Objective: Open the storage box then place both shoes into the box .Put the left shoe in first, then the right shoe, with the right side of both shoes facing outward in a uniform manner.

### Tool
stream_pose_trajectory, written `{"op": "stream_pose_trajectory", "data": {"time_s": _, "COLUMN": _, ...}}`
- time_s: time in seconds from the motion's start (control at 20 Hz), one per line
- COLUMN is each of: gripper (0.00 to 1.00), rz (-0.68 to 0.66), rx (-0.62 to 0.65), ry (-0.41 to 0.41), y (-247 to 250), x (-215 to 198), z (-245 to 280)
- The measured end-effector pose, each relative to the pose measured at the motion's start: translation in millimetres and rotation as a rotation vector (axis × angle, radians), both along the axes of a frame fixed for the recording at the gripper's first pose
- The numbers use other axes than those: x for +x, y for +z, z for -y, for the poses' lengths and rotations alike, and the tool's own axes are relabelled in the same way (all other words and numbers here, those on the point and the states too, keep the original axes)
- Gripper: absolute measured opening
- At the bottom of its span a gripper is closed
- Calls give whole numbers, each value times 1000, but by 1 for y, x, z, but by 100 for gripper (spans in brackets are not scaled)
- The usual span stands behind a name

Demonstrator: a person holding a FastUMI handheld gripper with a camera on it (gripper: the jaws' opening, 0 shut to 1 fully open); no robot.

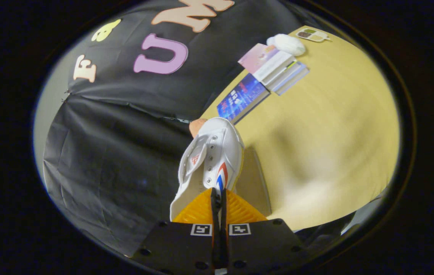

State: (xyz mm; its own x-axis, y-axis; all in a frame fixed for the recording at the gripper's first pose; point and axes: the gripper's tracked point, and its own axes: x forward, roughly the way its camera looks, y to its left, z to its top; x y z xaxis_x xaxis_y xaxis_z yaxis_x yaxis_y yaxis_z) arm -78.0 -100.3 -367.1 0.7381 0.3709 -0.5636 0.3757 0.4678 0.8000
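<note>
We have the hand-held gripper (218,198) clamped on the heel end of the white canvas shoe with red and blue stripes (211,160); its long axis runs straight ahead toward twelve o'clock, lifted above the yellow counter (335,133).

A stack of books (278,68) lies on the yellow table (335,133) by the black cloth wall (117,145), with a blue-covered book (241,97) at its 7 o'clock, a white plush toy (287,44) at 12 o'clock, and a small palette (312,35) beyond.
</note>
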Motion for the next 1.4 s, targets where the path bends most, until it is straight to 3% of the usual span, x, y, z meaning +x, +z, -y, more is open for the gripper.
{"op": "stream_pose_trajectory", "data": {"time_s": 0.25, "gripper": 2, "rz": 5, "rx": -3, "ry": 73, "y": -4, "x": 28, "z": -63}}
{"op": "stream_pose_trajectory", "data": {"time_s": 0.6, "gripper": 2, "rz": -103, "rx": -182, "ry": 104, "y": -50, "x": 26, "z": -98}}
{"op": "stream_pose_trajectory", "data": {"time_s": 0.75, "gripper": 2, "rz": -92, "rx": -204, "ry": 82, "y": -57, "x": 29, "z": -99}}
{"op": "stream_pose_trajectory", "data": {"time_s": 0.9, "gripper": 2, "rz": -39, "rx": -176, "ry": 21, "y": -32, "x": 47, "z": -94}}
{"op": "stream_pose_trajectory", "data": {"time_s": 1.4, "gripper": 2, "rz": -43, "rx": -197, "ry": -13, "y": -31, "x": 51, "z": -100}}
